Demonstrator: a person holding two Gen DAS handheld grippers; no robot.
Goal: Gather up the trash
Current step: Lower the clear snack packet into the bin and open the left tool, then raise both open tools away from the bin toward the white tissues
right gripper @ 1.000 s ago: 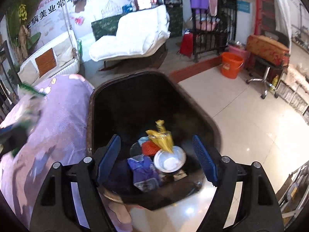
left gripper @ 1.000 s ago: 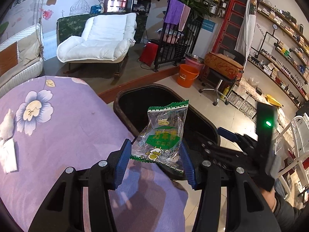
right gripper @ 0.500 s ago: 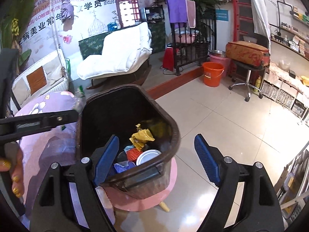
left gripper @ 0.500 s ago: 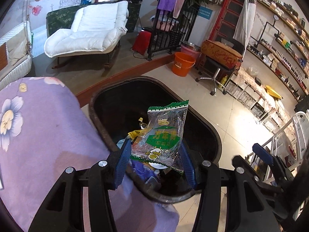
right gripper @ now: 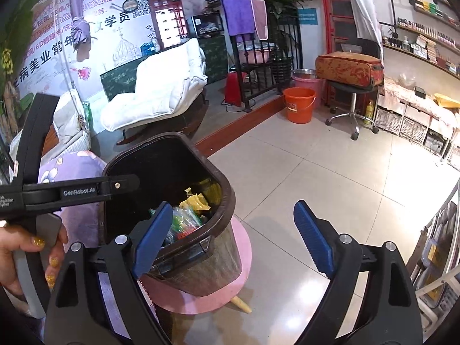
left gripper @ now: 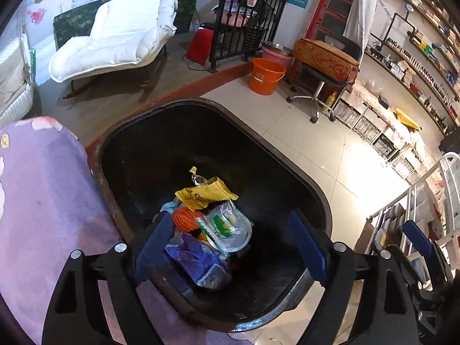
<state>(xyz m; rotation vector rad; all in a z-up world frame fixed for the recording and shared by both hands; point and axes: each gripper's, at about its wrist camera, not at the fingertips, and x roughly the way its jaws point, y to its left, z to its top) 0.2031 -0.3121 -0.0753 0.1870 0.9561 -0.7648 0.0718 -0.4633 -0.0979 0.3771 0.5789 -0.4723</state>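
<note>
The counter (left gripper: 43,201), draped in a purple flowered cloth, sits against the left side of the dark brown trash bin (left gripper: 287,166), and the bin stands on a round pink stool (right gripper: 230,293) on the tiled floor. Over the bin's mouth the left gripper (left gripper: 230,247) points down with its jaws opening and nothing between them. The right gripper (right gripper: 233,244), just to the bin's right above the floor, also has empty jaws that are opening. At the bin's bottom lies the trash: a clear green-printed snack wrapper (left gripper: 227,227) on top, beside a yellow wrapper (left gripper: 204,192) and a purple packet (left gripper: 198,261).
</note>
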